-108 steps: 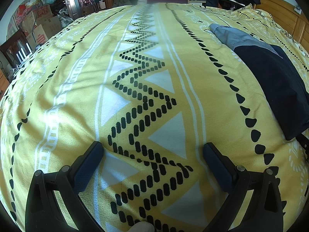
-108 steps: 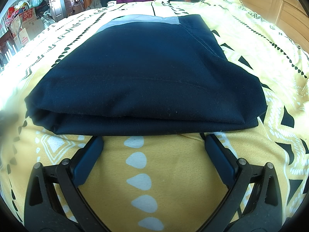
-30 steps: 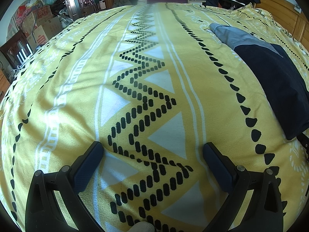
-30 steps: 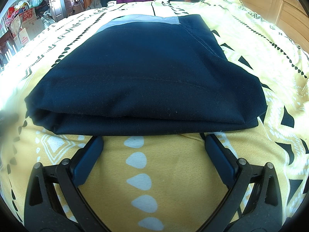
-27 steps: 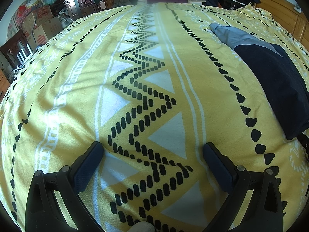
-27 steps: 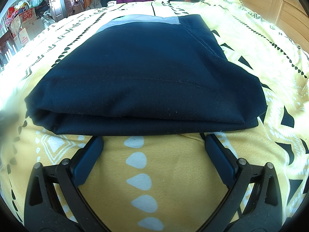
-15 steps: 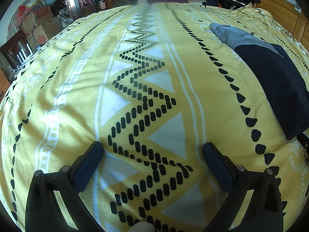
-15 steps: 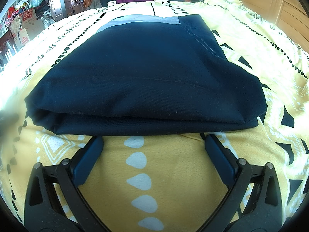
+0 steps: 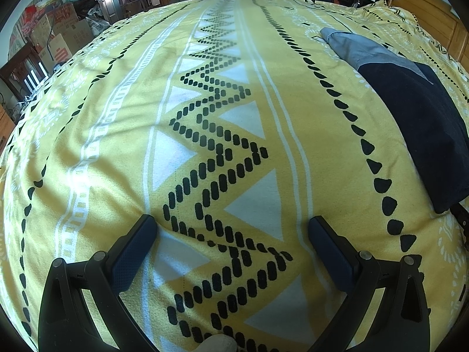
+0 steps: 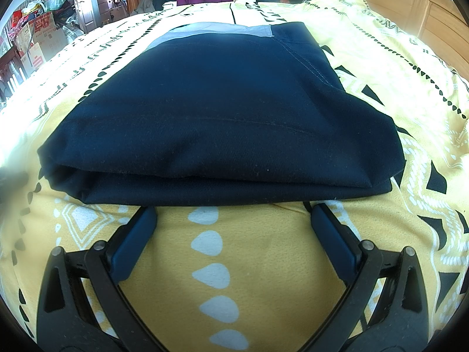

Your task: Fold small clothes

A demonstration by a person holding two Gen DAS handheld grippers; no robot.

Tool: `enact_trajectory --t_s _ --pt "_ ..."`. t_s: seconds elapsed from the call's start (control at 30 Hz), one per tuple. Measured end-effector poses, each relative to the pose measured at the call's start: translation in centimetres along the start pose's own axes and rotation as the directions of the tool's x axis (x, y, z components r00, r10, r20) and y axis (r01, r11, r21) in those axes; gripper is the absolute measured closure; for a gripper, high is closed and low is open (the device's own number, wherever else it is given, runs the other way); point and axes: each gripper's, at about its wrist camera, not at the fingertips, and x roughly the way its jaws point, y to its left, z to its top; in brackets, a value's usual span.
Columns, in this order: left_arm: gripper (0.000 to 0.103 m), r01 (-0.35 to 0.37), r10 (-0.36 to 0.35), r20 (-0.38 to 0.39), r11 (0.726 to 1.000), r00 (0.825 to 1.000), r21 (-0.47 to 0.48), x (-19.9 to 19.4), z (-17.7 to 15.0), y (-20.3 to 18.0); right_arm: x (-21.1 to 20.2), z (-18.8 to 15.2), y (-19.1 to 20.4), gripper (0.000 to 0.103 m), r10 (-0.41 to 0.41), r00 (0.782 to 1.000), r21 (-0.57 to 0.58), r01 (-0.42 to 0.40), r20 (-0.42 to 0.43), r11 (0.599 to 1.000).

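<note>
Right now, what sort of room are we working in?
Most likely a lived-in bedroom: a yellow patterned blanket covers a bed with a wooden headboard, and cardboard boxes stand by the doorway.

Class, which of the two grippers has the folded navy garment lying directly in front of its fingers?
The right gripper: the navy garment lies just beyond its fingertips, while the left gripper faces bare yellow blanket.

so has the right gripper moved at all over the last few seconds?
No. The right gripper sits at the same spot: jaws wide, tips at the near edge of the folded navy garment, same white teardrops on the yellow blanket between them.

yellow patterned bedspread (image 9: 117, 135), wooden headboard (image 10: 422, 8), stacked cardboard boxes (image 9: 58, 41)
</note>
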Motion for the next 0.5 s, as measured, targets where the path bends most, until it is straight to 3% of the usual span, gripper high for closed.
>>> enact_trajectory --t_s 0.27,0.4,0.5 --pt "0.000 -0.001 0.001 -0.016 1.000 1.000 -0.011 0.06 0.25 0.03 0.09 0.13 0.09 0.000 -0.009 1.000 -0.005 0.009 -0.001 1.000" --pt "0.000 -0.018 0.018 -0.027 0.999 0.999 -0.026 0.29 0.66 -0.17 0.32 0.70 0.98 0.000 -0.056 0.998 -0.039 0.056 -0.015 0.998" --pt "0.000 -0.021 0.020 -0.019 0.999 1.000 -0.030 0.36 0.63 -0.19 0.22 0.38 0.38 0.000 -0.025 1.000 -0.013 0.025 -0.004 1.000"
